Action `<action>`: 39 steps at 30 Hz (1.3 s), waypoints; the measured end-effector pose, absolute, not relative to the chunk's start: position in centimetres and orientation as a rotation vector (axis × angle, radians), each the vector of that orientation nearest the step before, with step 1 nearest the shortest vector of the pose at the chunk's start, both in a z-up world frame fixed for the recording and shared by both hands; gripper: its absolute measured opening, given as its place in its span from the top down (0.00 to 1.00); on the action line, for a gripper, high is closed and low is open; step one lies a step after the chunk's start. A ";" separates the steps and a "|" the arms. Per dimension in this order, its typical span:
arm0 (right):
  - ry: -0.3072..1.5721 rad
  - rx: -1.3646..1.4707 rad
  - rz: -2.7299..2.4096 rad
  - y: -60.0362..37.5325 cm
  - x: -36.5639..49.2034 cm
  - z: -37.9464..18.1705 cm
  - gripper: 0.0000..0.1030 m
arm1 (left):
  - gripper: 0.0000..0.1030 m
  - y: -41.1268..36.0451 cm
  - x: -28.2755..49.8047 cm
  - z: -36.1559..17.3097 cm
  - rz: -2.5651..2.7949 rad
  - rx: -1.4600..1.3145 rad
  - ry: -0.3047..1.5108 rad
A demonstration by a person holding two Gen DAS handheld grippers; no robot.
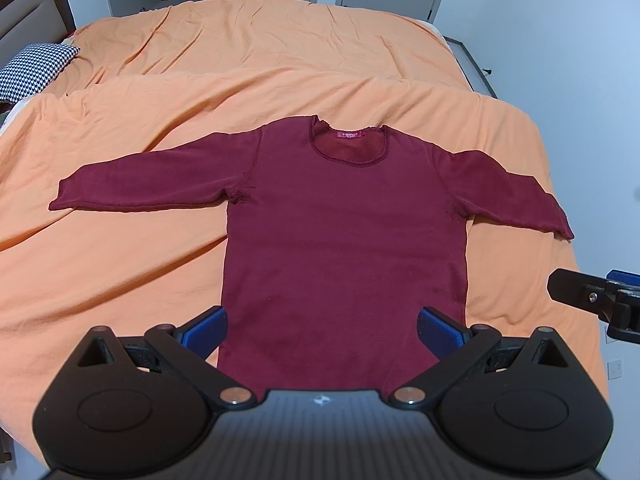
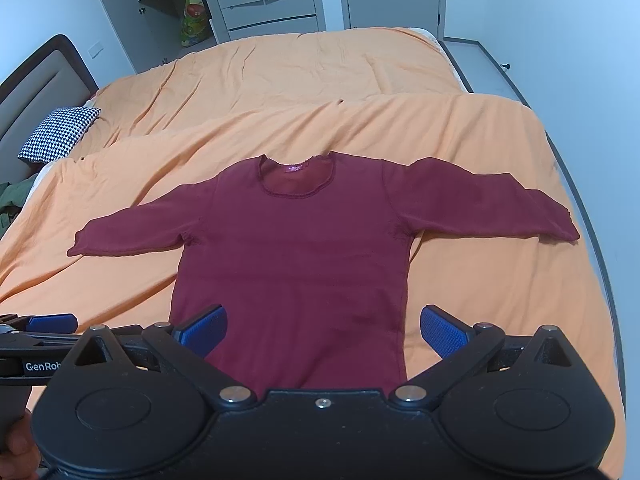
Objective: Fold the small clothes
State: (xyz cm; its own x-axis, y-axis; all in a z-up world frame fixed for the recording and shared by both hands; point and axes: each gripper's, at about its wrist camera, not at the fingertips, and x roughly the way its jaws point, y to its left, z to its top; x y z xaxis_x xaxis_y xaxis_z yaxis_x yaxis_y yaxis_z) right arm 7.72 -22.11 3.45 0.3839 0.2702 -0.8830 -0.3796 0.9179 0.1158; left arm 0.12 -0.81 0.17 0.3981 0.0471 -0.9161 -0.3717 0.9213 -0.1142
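Maroon top (image 1: 344,232) flat, below open left hand-held gripper (image 1: 322,330)

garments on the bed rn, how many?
1. A maroon long-sleeved top lies flat, face up, on the orange duvet, sleeves spread out, hem nearest the open left gripper and open right gripper. Nothing else visible to fold.
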 end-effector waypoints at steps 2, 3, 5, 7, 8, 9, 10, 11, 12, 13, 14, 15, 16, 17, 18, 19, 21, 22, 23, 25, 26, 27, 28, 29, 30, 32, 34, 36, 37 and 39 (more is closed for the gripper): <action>1.101 -0.112 0.415 -22.1 7.7 3.4 0.00 | 0.00 -0.9 0.1 0.1 0.272 -0.323 1.134; 1.101 -0.111 0.416 -22.1 7.7 3.4 0.01 | 0.00 -0.9 0.2 0.0 0.273 -0.323 1.134; 1.100 -0.112 0.416 -22.1 7.8 3.4 0.00 | 0.00 -0.9 0.1 0.0 0.272 -0.323 1.132; 1.103 -0.112 0.417 -22.1 7.8 3.4 0.00 | 0.00 -1.0 0.1 -0.1 0.273 -0.322 1.132; 1.103 -0.111 0.417 -22.1 7.8 3.4 0.00 | 0.00 -1.0 0.1 -0.1 0.273 -0.323 1.132; 1.104 -0.111 0.418 -22.1 7.8 3.4 0.00 | 0.00 -1.0 0.1 -0.2 0.273 -0.324 1.133; 1.104 -0.112 0.417 -22.1 7.9 3.4 0.00 | 0.00 -1.0 0.1 -0.2 0.273 -0.324 1.133; 1.103 -0.112 0.418 -22.1 7.9 3.4 0.00 | 0.00 -1.0 0.2 -0.2 0.274 -0.324 1.135; 1.102 -0.113 0.418 -22.0 7.9 3.4 0.00 | 0.00 -1.0 0.2 -0.2 0.275 -0.324 1.135; 1.102 -0.114 0.418 -22.0 7.9 3.4 0.00 | 0.00 -1.0 0.3 -0.2 0.276 -0.324 1.135; 1.102 -0.114 0.418 -22.0 7.9 3.4 0.00 | 0.00 -1.0 0.3 -0.2 0.275 -0.325 1.135; 1.101 -0.113 0.418 -22.0 7.9 3.4 0.00 | 0.00 -1.0 0.3 -0.2 0.275 -0.324 1.135; 1.101 -0.113 0.418 -22.0 7.9 3.4 0.00 | 0.00 -1.0 0.3 -0.2 0.275 -0.323 1.134; 1.101 -0.113 0.419 -22.0 8.0 3.5 0.00 | 0.00 -1.0 0.4 -0.2 0.275 -0.322 1.134; 1.101 -0.114 0.418 -22.0 8.0 3.5 0.00 | 0.00 -1.0 0.4 -0.2 0.274 -0.322 1.134; 1.101 -0.114 0.418 -22.0 8.0 3.5 0.00 | 0.00 -1.0 0.4 -0.2 0.274 -0.321 1.134; 1.101 -0.114 0.419 -21.9 8.0 3.5 0.00 | 0.00 -1.0 0.4 -0.2 0.275 -0.320 1.134; 1.102 -0.114 0.417 -21.9 8.0 3.5 0.01 | 0.00 -1.0 0.4 -0.2 0.274 -0.321 1.134; 1.102 -0.113 0.418 -21.9 8.0 3.5 0.00 | 0.00 -1.0 0.4 -0.2 0.274 -0.321 1.133; 1.102 -0.114 0.417 -21.9 8.0 3.6 0.00 | 0.00 -1.0 0.5 -0.2 0.273 -0.320 1.133; 1.100 -0.114 0.418 -21.9 8.0 3.6 0.01 | 0.00 -1.1 0.5 -0.2 0.273 -0.320 1.133; 1.100 -0.113 0.418 -21.9 8.0 3.6 0.00 | 0.00 -1.1 0.5 -0.2 0.273 -0.320 1.134; 1.099 -0.113 0.418 -21.9 8.0 3.6 0.00 | 0.00 -1.1 0.5 -0.2 0.273 -0.320 1.134; 1.098 -0.114 0.418 -21.9 7.9 3.6 0.00 | 0.00 -1.1 0.6 -0.2 0.273 -0.320 1.134; 1.098 -0.115 0.418 -21.9 8.0 3.7 0.01 | 0.00 -1.1 0.6 -0.2 0.273 -0.320 1.134; 1.096 -0.116 0.419 -21.9 7.9 3.7 0.00 | 0.00 -1.1 0.6 -0.2 0.273 -0.320 1.133; 1.095 -0.118 0.420 -21.8 8.0 3.8 0.00 | 0.00 -1.1 0.6 -0.2 0.273 -0.320 1.133; 1.094 -0.120 0.420 -21.8 7.9 3.8 0.00 | 0.00 -1.1 0.6 -0.1 0.273 -0.321 1.133; 1.094 -0.120 0.420 -21.7 7.9 3.8 0.00 | 0.00 -1.2 0.6 -0.1 0.273 -0.321 1.133; 1.094 -0.120 0.421 -21.7 7.9 3.8 0.00 | 0.00 -1.2 0.7 -0.1 0.273 -0.320 1.134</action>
State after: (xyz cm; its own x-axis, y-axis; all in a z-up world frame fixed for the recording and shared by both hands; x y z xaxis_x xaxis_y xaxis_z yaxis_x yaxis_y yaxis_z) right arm 7.91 -21.72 3.76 0.3890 0.2714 -0.8803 -0.3883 0.9149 0.1104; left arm 0.66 -1.16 -0.15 0.3989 0.0510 -0.9156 -0.3717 0.9218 -0.1106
